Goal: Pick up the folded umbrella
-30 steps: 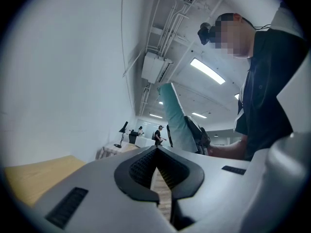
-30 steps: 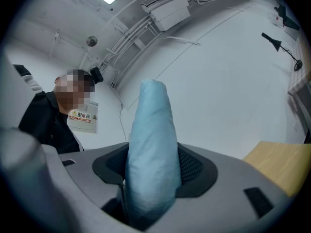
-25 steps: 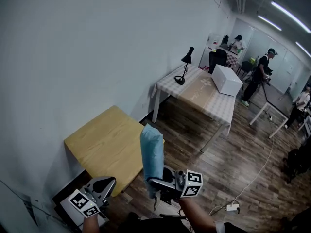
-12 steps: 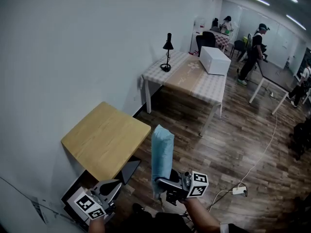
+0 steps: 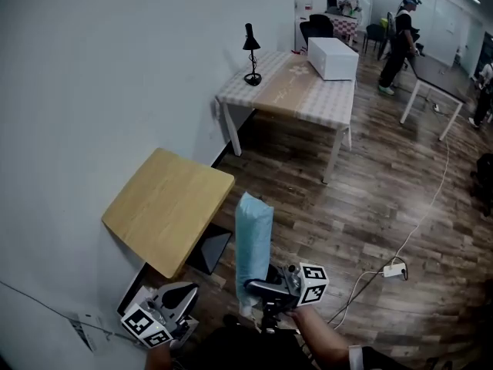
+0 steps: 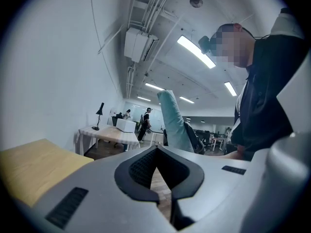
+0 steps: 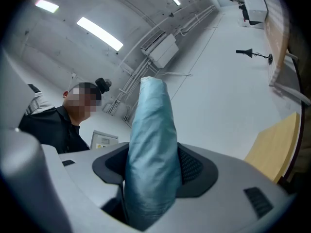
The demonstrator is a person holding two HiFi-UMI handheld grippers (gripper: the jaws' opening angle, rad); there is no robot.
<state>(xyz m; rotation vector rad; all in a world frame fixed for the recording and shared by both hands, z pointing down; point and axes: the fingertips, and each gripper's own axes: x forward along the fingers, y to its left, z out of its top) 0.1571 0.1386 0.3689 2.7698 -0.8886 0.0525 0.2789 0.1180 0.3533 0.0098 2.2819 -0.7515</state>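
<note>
Right fingers are clamped on the folded umbrella. In the right gripper view, both pads press its pale blue sleeve from either side. Most of its length rises up and away beyond the fingertips, and only a short end hangs below them.

Over to the left gripper view: the left gripper has its fingertips touching with nothing between them. The umbrella leans well beyond and to the right of those tips.

Now the head view: the right gripper carries the umbrella upright in the air, clear of the floor. The wooden table sits ahead and left of the fingers.

The pickup looks done, but the grip is low on a tall, slick fabric sleeve. That long upper part could lever sideways and swivel between the pads. A quick swing could let it slide out downward or clip the table's near edge.
</note>
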